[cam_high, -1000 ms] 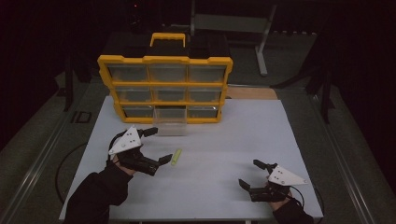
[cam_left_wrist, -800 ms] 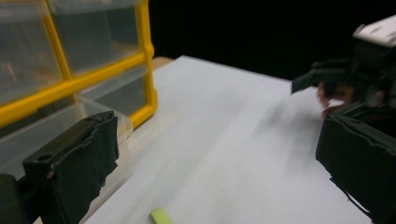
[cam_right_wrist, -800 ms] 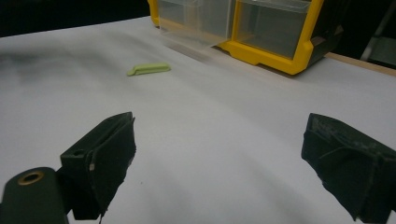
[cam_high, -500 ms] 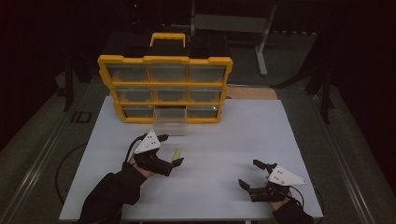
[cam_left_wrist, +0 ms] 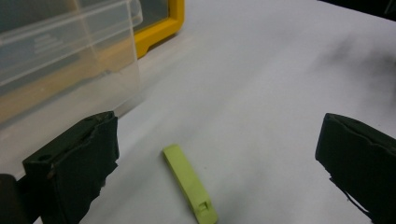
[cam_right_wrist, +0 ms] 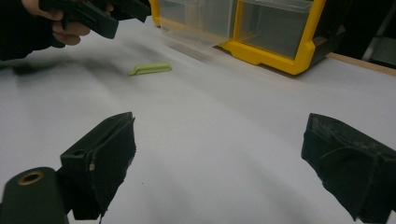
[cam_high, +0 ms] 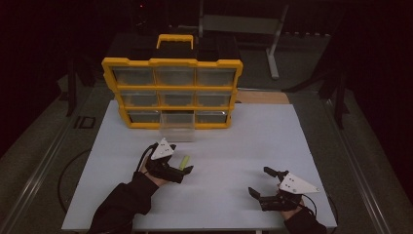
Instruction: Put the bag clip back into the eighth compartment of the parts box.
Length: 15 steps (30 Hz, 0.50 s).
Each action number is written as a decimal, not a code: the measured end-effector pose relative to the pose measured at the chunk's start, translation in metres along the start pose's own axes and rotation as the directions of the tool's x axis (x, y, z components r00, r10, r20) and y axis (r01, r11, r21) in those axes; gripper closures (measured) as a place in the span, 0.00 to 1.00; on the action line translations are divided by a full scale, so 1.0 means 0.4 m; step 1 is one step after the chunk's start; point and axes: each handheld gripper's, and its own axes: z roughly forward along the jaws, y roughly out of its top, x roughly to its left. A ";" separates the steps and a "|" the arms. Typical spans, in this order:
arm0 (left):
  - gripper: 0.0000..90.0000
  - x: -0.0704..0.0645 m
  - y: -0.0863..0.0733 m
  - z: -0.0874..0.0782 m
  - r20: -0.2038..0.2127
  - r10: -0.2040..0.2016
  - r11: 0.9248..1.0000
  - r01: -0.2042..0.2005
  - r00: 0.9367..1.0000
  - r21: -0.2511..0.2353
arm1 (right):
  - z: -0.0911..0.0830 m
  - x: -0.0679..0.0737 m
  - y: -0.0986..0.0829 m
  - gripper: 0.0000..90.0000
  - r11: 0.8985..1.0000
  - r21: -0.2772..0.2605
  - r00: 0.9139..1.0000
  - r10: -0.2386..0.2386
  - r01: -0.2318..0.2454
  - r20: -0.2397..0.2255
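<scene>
A small lime-green plastic piece (cam_high: 184,161) (cam_left_wrist: 189,183) lies flat on the white table top, just in front of the organizer. My left gripper (cam_high: 179,158) (cam_left_wrist: 218,123) is open, low over the table, with one jaw on each side of the piece and neither touching it. The right gripper view shows the green piece (cam_right_wrist: 150,68) farther off, and the left gripper (cam_right_wrist: 93,14) held in a hand beyond it. My right gripper (cam_high: 258,181) (cam_right_wrist: 222,122) rests open near the table's front right, nothing between its jaws.
A yellow drawer organizer (cam_high: 171,92) (cam_right_wrist: 280,51) stands at the back of the white table top (cam_high: 253,141). Its bottom middle clear drawer (cam_high: 178,129) (cam_left_wrist: 60,42) is pulled out towards the green piece. Dark floor and metal stands surround the table.
My left gripper has moved right and forward, from the table's left to the green piece, so its open jaws now straddle it. The right gripper has stayed put.
</scene>
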 end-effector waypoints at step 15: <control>0.16 -0.003 -0.006 0.036 -0.049 -0.079 0.987 0.085 0.996 0.134 | 0.000 0.001 0.000 0.11 1.000 0.001 1.000 -0.001 0.001 -0.001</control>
